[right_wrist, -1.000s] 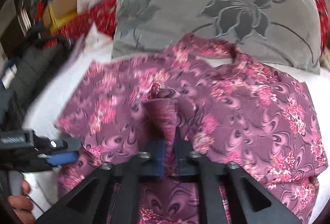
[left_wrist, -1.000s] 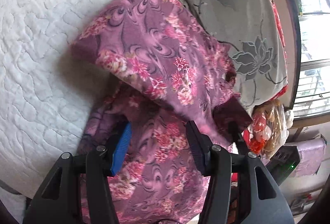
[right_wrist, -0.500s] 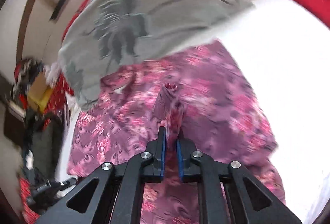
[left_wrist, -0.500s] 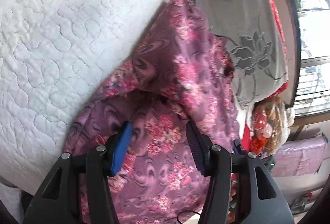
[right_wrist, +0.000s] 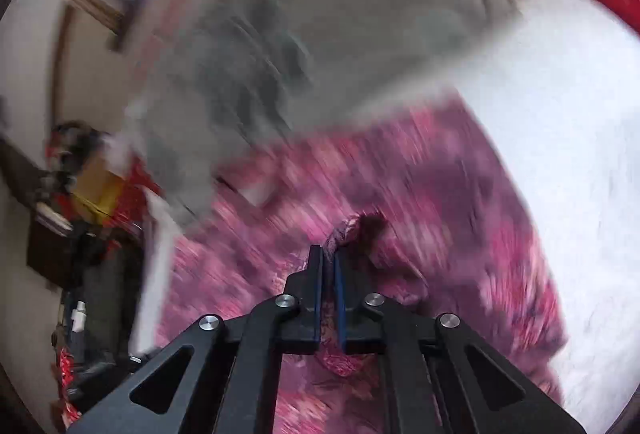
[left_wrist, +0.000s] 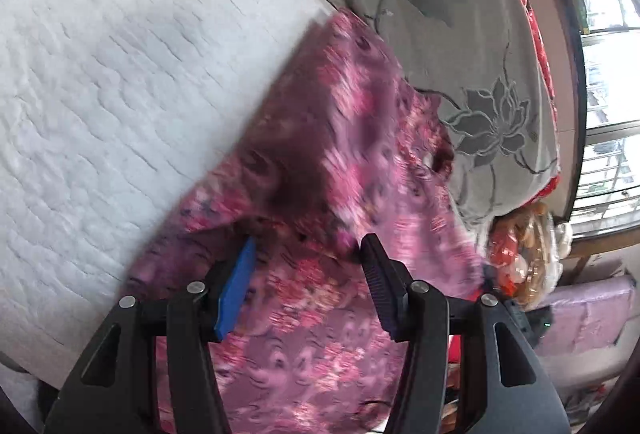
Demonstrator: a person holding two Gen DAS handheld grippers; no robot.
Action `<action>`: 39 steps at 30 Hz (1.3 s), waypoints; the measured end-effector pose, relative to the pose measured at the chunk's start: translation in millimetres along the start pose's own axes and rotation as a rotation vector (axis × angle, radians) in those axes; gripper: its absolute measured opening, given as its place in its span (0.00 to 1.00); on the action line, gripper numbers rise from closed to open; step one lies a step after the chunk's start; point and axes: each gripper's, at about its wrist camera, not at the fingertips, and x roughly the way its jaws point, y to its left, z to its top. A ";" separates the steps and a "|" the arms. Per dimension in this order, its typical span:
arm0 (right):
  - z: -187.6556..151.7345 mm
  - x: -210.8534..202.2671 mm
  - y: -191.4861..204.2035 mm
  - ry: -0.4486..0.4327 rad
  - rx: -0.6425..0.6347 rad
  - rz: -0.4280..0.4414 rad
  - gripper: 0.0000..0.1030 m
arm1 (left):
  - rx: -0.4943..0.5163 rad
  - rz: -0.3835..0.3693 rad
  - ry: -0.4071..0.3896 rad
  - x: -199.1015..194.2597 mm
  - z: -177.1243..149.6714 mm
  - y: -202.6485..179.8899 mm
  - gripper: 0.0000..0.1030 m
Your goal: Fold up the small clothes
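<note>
White quilted bed [left_wrist: 120, 94] carries the purple floral garment [left_wrist: 340, 194], beside the grey pillow [left_wrist: 460, 34]. Right gripper [right_wrist: 328, 262] has its fingers pinching a fold; keep it taut. Left gripper [left_wrist: 308, 282] fingers spread, empty. Since before, the flap has swung across toward the pillow.

Garment [left_wrist: 344, 162]: small purple item with pink floral print, soft fabric. State: partly folded, one layer turned over another along a diagonal edge. Location: on the white quilted bed [left_wrist: 120, 82], its far end reaching the grey flowered pillow [left_wrist: 472, 66]. Both views are motion-blurred.
</note>
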 end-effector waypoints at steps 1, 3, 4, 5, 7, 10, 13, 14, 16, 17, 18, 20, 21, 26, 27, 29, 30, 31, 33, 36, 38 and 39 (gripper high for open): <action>5.4 -5.1 -4.7 -0.033 0.006 -0.020 0.05 | -0.004 0.013 -0.001 0.2 0.6 3.3 0.51; 11.0 1.3 -24.6 0.000 0.018 -0.113 0.05 | -0.036 0.017 0.012 1.7 1.0 13.1 0.51; 9.9 8.8 -35.9 0.045 0.024 -0.165 0.05 | -0.057 0.006 0.019 1.7 0.4 17.7 0.51; 7.0 15.9 -46.9 0.092 0.025 -0.206 0.05 | -0.066 -0.003 0.022 0.6 -0.3 19.5 0.51; 1.2 15.1 -54.9 0.114 0.033 -0.210 0.06 | -0.058 -0.012 0.018 -4.0 -2.2 15.6 0.51; -0.8 6.8 -55.5 0.087 0.082 -0.134 0.14 | -0.008 -0.026 0.004 -6.3 -0.7 -3.8 0.51; -1.9 19.0 -54.0 0.148 0.073 -0.165 0.17 | 0.082 0.070 -0.006 4.7 6.2 -27.1 0.51; -0.9 21.3 -52.8 0.162 0.051 -0.178 0.10 | 0.113 0.114 -0.004 9.2 7.9 -32.0 0.51; 3.4 7.5 -43.0 0.084 0.004 -0.137 0.05 | 0.185 0.214 0.013 21.3 8.8 -39.4 0.51; 4.2 -2.8 -40.7 0.033 -0.003 -0.104 0.05 | 0.200 0.231 0.025 26.8 7.8 -40.0 0.51; 5.3 -6.9 -39.9 0.010 -0.003 -0.099 0.05 | 0.215 0.253 0.040 33.5 5.8 -40.7 0.51; 2.2 8.0 -45.6 0.102 -0.017 -0.157 0.06 | 0.269 0.306 0.041 41.4 1.5 -47.1 0.52; -1.1 18.7 -49.8 0.171 -0.024 -0.196 0.11 | 0.299 0.329 0.039 41.6 -1.2 -52.0 0.52; -6.6 -4.2 -35.7 0.158 -0.118 -0.234 0.16 | 0.334 0.244 0.102 23.1 -26.3 -59.0 0.51; -9.1 -10.8 -30.4 0.160 -0.136 -0.186 0.16 | 0.346 0.229 0.112 21.1 -35.7 -59.3 0.52; -22.8 -15.5 -24.2 0.210 -0.190 -0.151 0.17 | 0.368 0.242 0.160 29.8 -55.5 -54.9 0.51; -31.0 -10.3 -23.5 0.256 -0.209 -0.166 0.18 | 0.373 0.254 0.177 35.2 -61.7 -51.9 0.51; -46.0 -0.8 -28.4 0.340 -0.232 -0.218 0.17 | 0.395 0.271 0.168 39.0 -70.1 -50.7 0.51; -64.5 6.0 -35.4 0.407 -0.253 -0.270 0.16 | 0.456 0.299 0.144 34.8 -81.1 -57.2 0.51; -76.3 -15.7 -32.7 0.374 -0.247 -0.256 0.19 | 0.442 0.273 0.195 25.4 -90.7 -52.9 0.52; -86.8 -32.9 -35.9 0.378 -0.227 -0.244 0.21 | 0.420 0.263 0.228 20.9 -94.3 -42.9 0.52; -91.8 -38.6 -40.5 0.386 -0.225 -0.242 0.22 | 0.409 0.259 0.239 15.8 -96.8 -36.8 0.52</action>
